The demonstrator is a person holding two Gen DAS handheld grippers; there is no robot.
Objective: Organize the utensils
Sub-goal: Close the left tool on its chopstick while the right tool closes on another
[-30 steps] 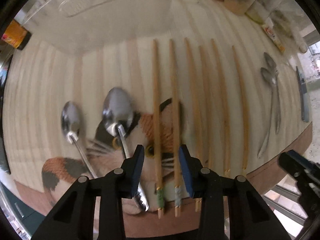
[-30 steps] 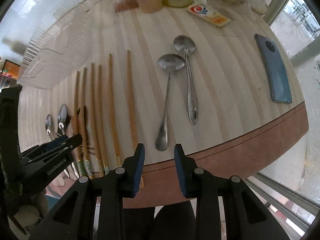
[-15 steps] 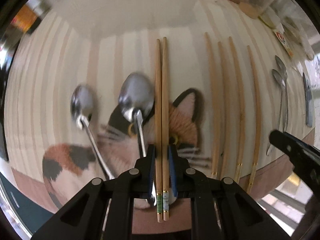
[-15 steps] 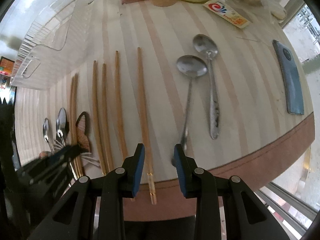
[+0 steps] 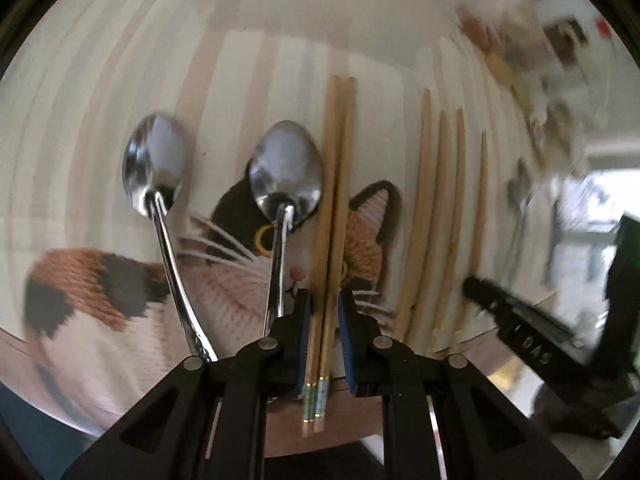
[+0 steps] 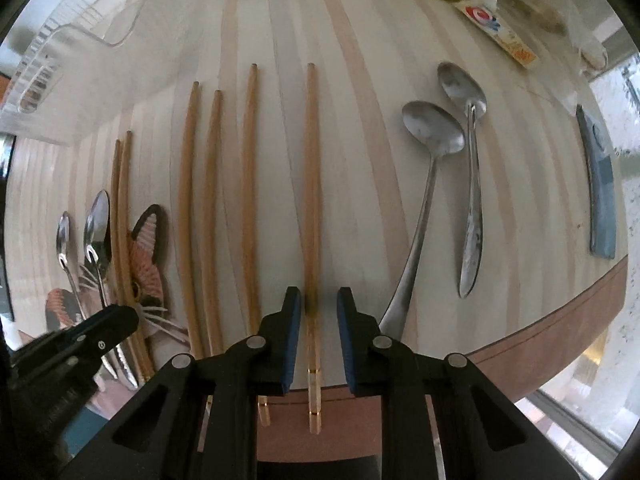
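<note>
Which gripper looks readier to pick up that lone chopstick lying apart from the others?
Right. The right gripper is open with the lone chopstick between its fingers; the left gripper brackets a chopstick pair.

White letters "DAS" stand on the black right claw (image 5: 532, 344), seen to the right of the left claw. The packet (image 6: 500, 36) far ahead and right of the right claw bears print too small to read.

A pale table (image 6: 360, 128) with light wood stripes and a brown rim fills the room; a cat-patterned mat (image 5: 100, 280) lies on its near edge, and bright daylight enters through a window (image 6: 616, 92) at right
</note>
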